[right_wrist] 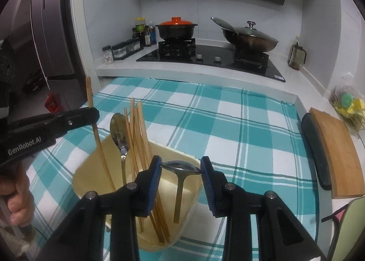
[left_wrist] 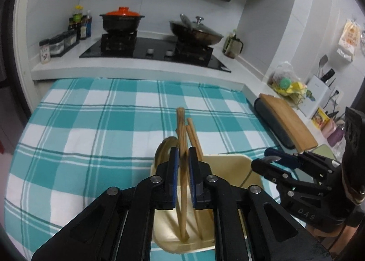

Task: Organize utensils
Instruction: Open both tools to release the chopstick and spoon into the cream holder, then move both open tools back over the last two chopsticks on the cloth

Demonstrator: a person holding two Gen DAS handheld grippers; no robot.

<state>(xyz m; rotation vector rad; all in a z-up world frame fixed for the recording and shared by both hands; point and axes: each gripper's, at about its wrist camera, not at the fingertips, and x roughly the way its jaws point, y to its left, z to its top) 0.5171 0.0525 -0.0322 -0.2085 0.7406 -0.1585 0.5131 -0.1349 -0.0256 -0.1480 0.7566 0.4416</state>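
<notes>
two grippers work over the cream plastic utensil holder [right_wrist: 182, 194] on the checked desk [right_wrist: 251, 128]. left gripper [left_wrist: 181, 165] fingers, narrowly parted, straddle a wooden chopstick [left_wrist: 181, 128] standing inside; right gripper [right_wrist: 181, 169] fingers clamp a steel spoon [right_wrist: 180, 167]. next, likely: release the spoon in.

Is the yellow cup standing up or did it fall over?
Standing up. The yellow cup opens upward on the checked cloth, with chopsticks poking out the top.

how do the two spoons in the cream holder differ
The far spoon stands free, bowl facing the camera; the near spoon is clamped across its bowl by the right hand-held gripper, bowl nearly edge-on. The far spoon leans beside the chopsticks; the near spoon stands apart. Both are bowl-up, handles down in the holder.
</notes>
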